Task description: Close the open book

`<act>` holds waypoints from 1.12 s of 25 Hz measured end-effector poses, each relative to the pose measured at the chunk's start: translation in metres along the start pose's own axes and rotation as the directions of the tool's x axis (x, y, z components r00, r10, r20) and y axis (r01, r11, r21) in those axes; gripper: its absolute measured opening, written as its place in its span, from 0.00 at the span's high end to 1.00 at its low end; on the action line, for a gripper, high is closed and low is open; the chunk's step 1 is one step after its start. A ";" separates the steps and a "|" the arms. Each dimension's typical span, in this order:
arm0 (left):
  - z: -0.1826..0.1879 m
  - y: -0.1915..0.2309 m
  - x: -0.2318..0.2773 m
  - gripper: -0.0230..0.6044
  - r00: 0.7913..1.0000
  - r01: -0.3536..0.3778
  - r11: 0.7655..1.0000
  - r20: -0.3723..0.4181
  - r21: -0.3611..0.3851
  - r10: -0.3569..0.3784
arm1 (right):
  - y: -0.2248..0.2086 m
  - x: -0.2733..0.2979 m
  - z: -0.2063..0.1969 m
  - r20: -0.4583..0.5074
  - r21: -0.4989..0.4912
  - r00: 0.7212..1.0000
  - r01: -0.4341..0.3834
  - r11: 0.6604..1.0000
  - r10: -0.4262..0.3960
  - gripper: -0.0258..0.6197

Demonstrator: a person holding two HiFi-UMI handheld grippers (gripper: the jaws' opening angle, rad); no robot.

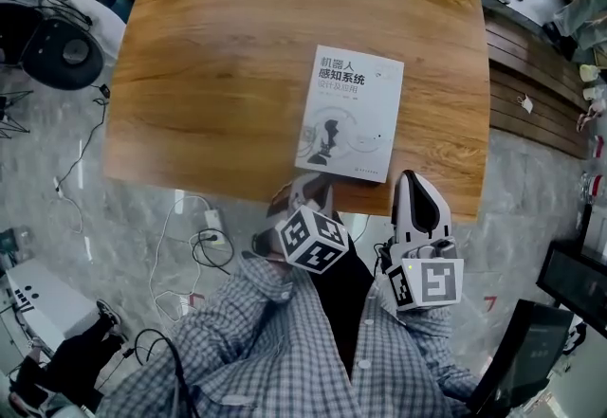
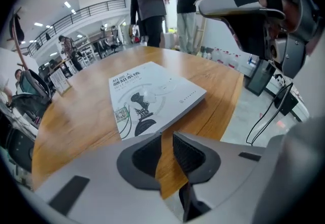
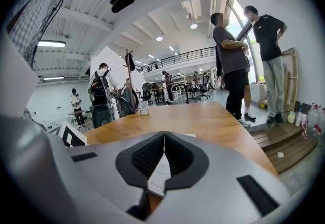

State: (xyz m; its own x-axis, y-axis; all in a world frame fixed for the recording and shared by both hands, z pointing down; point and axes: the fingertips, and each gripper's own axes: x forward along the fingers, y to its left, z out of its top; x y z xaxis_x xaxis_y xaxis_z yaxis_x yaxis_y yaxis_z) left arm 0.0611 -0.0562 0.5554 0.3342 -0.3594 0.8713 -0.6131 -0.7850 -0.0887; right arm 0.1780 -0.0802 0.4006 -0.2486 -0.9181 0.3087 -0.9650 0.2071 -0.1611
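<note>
We see the book (image 1: pixel 349 113) lying shut, cover up, on the wooden surface (image 1: pixel 218 56), close to its near edge and right of the middle. Our left gripper (image 1: pixel 302 190) hangs by the book's near left corner, pointing steeply down. Its jaws stand a narrow gap apart with only bare wood showing between them. Our right gripper (image 1: pixel 411 181) sits at the near edge, just right of the book, jaws closed tip to tip on nothing.

Checked grey shirt (image 1: pixel 256 340), pale grey left claw (image 2: pixel 167 139) and right claw (image 3: pixel 164 136), black pads (image 2: pixel 189 156), marker cubes (image 1: pixel 311 239)
</note>
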 end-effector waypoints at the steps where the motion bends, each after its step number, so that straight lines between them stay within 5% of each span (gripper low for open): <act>1: -0.001 0.000 -0.001 0.85 1.000 0.008 1.000 0.007 -0.008 -0.008 | 0.001 0.001 0.000 0.001 0.000 1.000 -0.001 1.000 0.001 0.93; 5: 0.001 0.004 -0.009 0.88 0.995 0.059 0.993 0.087 -0.099 -0.051 | 0.006 0.004 0.000 0.003 -0.003 1.000 -0.003 1.000 0.003 0.93; 9: 0.021 0.018 -0.030 0.93 0.946 0.214 0.924 0.301 -0.315 -0.117 | 0.012 0.005 0.004 0.010 -0.009 1.000 -0.007 1.000 0.007 0.93; 11: 0.027 0.030 -0.042 0.94 0.926 0.236 0.906 0.365 -0.350 -0.100 | 0.016 0.006 0.007 0.016 -0.012 1.000 -0.006 1.000 0.006 0.93; 19: 0.043 0.059 -0.084 0.95 0.860 0.256 0.906 0.507 -0.337 -0.054 | 0.033 0.007 0.023 0.058 -0.024 0.998 -0.010 1.000 0.011 0.93; 23: 0.050 0.080 -0.118 0.95 0.835 0.210 0.926 0.550 -0.315 -0.002 | 0.041 0.009 0.038 0.086 -0.047 0.996 -0.017 0.999 0.021 0.93; 28: 0.067 0.099 -0.158 0.95 0.766 0.170 0.955 0.643 -0.244 0.027 | 0.050 0.014 0.059 0.127 -0.074 0.991 -0.024 0.997 0.033 0.93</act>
State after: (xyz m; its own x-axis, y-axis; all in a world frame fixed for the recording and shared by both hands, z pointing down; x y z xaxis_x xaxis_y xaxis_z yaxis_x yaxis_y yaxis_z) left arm -0.0047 -0.1112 0.3769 0.6991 -0.6211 0.3543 -0.7029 -0.6877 0.1815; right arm 0.1314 -0.1027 0.3419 -0.2678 -0.9462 0.1815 -0.9623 0.2535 -0.0986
